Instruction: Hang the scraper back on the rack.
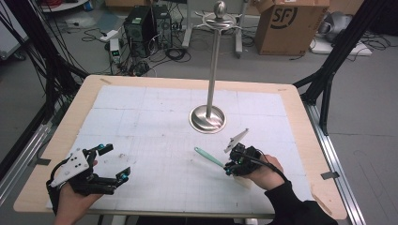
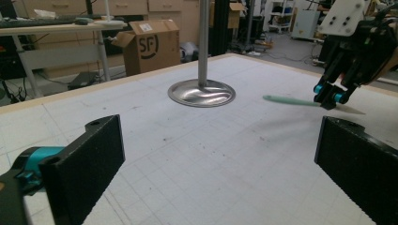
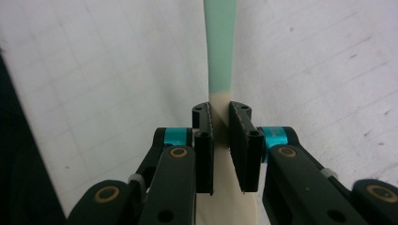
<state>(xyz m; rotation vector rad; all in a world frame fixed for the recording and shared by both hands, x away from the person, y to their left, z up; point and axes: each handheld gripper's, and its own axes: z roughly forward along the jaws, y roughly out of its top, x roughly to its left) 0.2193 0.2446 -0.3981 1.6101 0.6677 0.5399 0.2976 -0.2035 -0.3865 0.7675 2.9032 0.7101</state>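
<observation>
A long utensil with a mint-green handle [image 1: 209, 157] and a cream-coloured other half lies low over the white gridded mat [image 1: 155, 122]. My right gripper [image 1: 229, 168] is shut on it; in the right gripper view both pads press the cream part [image 3: 220, 110] just behind the green section [image 3: 219, 47]. The left gripper view shows that right gripper [image 2: 331, 96] holding the utensil [image 2: 286, 100] slightly above the mat. My left gripper [image 1: 115, 161] rests near the table's front left corner, its jaws wide open with nothing between its fingers [image 2: 89, 159].
A tall metal stand with a round base [image 1: 208, 118] rises from the middle of the mat, hooks at its top. Beyond the table's far edge are a cardboard box [image 1: 291, 23], computer towers [image 1: 141, 23] and cables. Black frame legs [image 1: 328, 79] stand at the right.
</observation>
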